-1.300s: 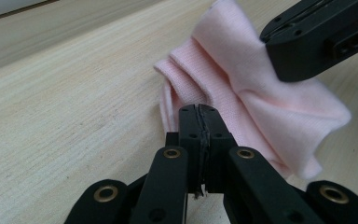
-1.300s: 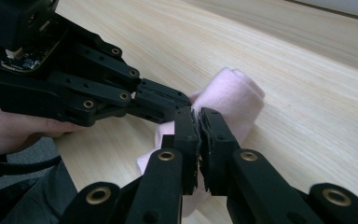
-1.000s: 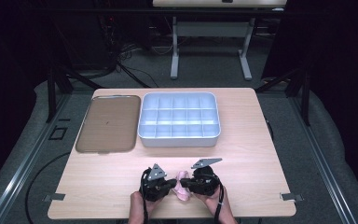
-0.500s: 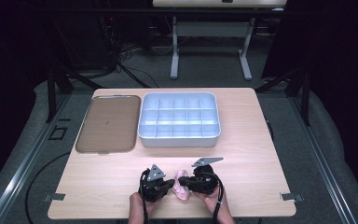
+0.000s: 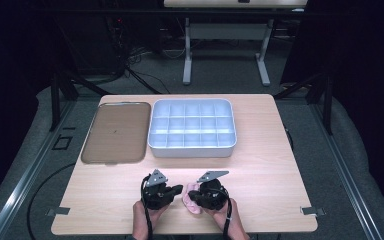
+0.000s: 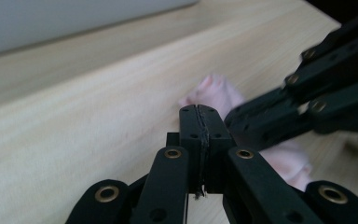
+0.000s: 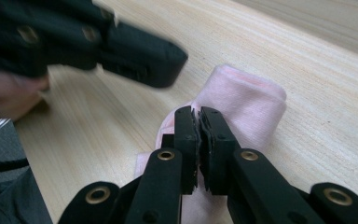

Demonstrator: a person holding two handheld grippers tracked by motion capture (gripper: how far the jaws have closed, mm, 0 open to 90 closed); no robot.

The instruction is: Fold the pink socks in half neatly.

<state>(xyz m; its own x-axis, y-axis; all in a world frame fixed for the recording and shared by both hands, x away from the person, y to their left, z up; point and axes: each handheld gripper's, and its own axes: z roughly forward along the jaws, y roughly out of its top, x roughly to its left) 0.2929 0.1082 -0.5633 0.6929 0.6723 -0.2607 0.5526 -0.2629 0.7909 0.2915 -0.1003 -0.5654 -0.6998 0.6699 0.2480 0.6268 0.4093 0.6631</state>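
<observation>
Pink cloth (image 5: 192, 202): lying on the table (image 5: 270, 165), lower centre of the high view, between both grippers.
Right gripper (image 7: 198, 122): jaws pressing together over the cloth; grip unclear.
Left gripper (image 6: 199, 122): jaws closing on nothing, beside the cloth.
Compartment tray (image 5: 192, 129): sitting upper centre.

Probably a lab: dark curtains (image 5: 360, 75), floor cables (image 5: 130, 65), bare workbench (image 5: 260, 150).

a light wooden table (image 5: 260, 145) carries three things. at its far left lies a flat brown tray (image 5: 114, 132); just beside it, to the right, sits a pale blue compartment box (image 5: 192, 128), its divided cells open upward. near the front edge a small pink cloth (image 5: 192, 203) lies flat on the wood.
</observation>
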